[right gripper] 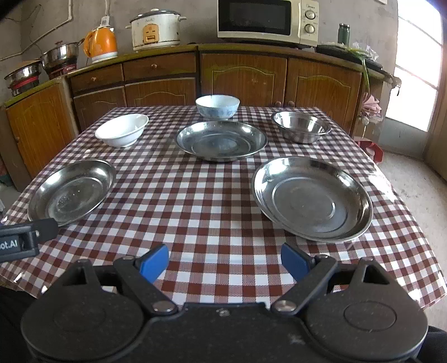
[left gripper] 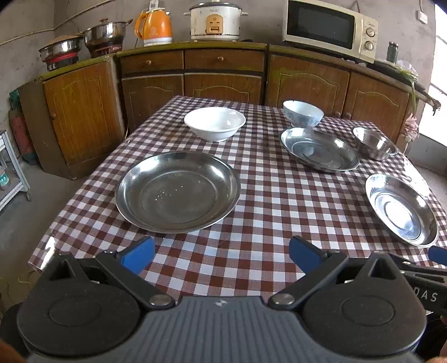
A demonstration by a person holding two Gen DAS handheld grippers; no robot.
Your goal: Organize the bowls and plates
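Note:
Three steel plates lie on the checked table [left gripper: 251,212]: a near-left plate [left gripper: 178,192] [right gripper: 72,192], a far middle plate [left gripper: 319,149] [right gripper: 221,140] and a near-right plate [left gripper: 401,209] [right gripper: 312,198]. A white bowl [left gripper: 214,123] [right gripper: 122,129] stands at the far left, a blue-patterned bowl [left gripper: 303,112] [right gripper: 217,107] behind the middle plate, a steel bowl [left gripper: 374,143] [right gripper: 301,127] at the far right. My left gripper [left gripper: 222,255] is open above the table's near edge, just short of the near-left plate. My right gripper [right gripper: 225,261] is open too, left of the near-right plate. Both hold nothing.
Wooden cabinets [right gripper: 243,75] run behind the table, bearing a microwave [right gripper: 266,21], a rice cooker [right gripper: 155,29], an orange kettle [right gripper: 100,44] and steel pots [left gripper: 107,35]. A bright doorway [right gripper: 413,69] opens at the right. A metal rack [left gripper: 11,173] stands at the left.

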